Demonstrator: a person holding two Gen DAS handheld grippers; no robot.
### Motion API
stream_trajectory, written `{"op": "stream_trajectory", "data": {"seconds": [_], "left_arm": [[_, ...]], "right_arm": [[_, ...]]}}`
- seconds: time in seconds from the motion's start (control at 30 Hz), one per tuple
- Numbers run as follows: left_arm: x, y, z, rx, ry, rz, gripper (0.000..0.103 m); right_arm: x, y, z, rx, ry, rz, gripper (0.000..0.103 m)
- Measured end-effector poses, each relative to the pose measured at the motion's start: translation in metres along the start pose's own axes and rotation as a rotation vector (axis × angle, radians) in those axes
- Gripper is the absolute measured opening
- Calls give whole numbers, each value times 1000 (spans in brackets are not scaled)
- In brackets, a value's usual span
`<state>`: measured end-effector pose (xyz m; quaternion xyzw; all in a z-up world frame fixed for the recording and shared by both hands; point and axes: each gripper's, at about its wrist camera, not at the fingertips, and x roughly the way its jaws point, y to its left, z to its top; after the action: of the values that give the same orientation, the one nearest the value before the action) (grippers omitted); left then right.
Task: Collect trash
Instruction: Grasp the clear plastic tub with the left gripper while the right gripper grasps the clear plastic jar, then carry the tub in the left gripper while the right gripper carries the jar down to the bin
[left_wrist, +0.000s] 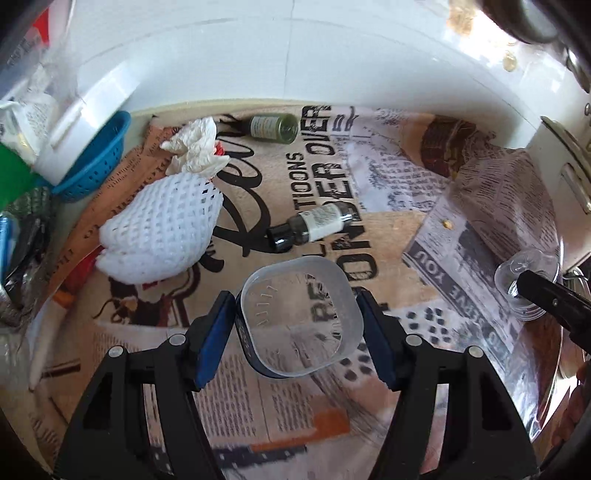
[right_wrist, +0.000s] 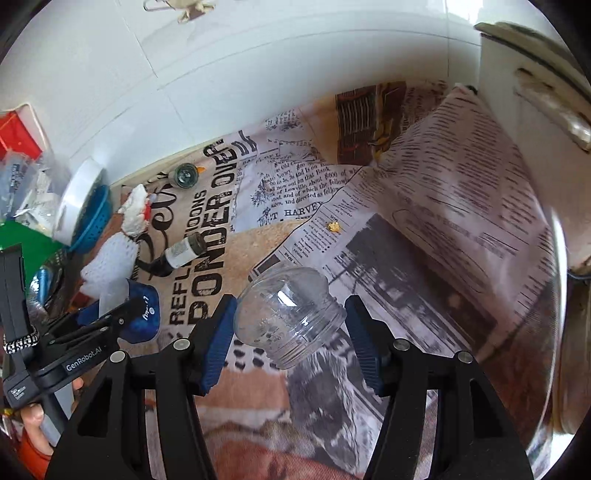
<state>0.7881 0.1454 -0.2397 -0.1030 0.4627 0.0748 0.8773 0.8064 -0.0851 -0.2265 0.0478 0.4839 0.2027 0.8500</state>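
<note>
**Trash on the newsprint cloth, a gripper over each piece**

Trash lies scattered over a table (left_wrist: 280, 413) covered with a newspaper-print cloth. Nearest the left gripper (left_wrist: 295, 332) is a shallow translucent tub (left_wrist: 299, 317) with a dark band round its wall. It sits between the blue pads; the right-hand pad lies against its rim, while a thin gap shows at the left-hand pad. The jaws stand part open and the tub is not clearly clamped.

The right gripper (right_wrist: 290, 332) is likewise part open around a clear plastic jar (right_wrist: 290, 317), which lies on its side with its threaded mouth towards the camera. The left-hand pad is close against the jar's rounded base; the other pad stands apart from the neck. In the left wrist view the same jar (left_wrist: 526, 275) shows at the far right, with a black finger over it.

Farther back lie a small dark bottle (left_wrist: 312, 225) with a white label and black cap, and a second green-tinted bottle (left_wrist: 275, 127) near the wall. To their left are a white foam net (left_wrist: 162, 229) and a crumpled tissue (left_wrist: 195, 147), touching each other. A blue basket (left_wrist: 99, 155) stands at the left edge, partly under a white lid (left_wrist: 85, 122). A person's fingers (right_wrist: 35, 421) show at the lower left of the right wrist view, on the left gripper's handle.
</note>
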Motion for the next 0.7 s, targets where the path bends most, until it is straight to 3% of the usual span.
{"op": "stream_trajectory", "data": {"seconds": [0.33, 0.7], "left_arm": [[-103, -19, -39, -56, -153, 26, 66], [-197, 6, -90, -44, -240, 19, 66]], "right_arm": [[-87, 10, -24, -101, -106, 67, 56], [-157, 56, -78, -108, -179, 124, 56]]}}
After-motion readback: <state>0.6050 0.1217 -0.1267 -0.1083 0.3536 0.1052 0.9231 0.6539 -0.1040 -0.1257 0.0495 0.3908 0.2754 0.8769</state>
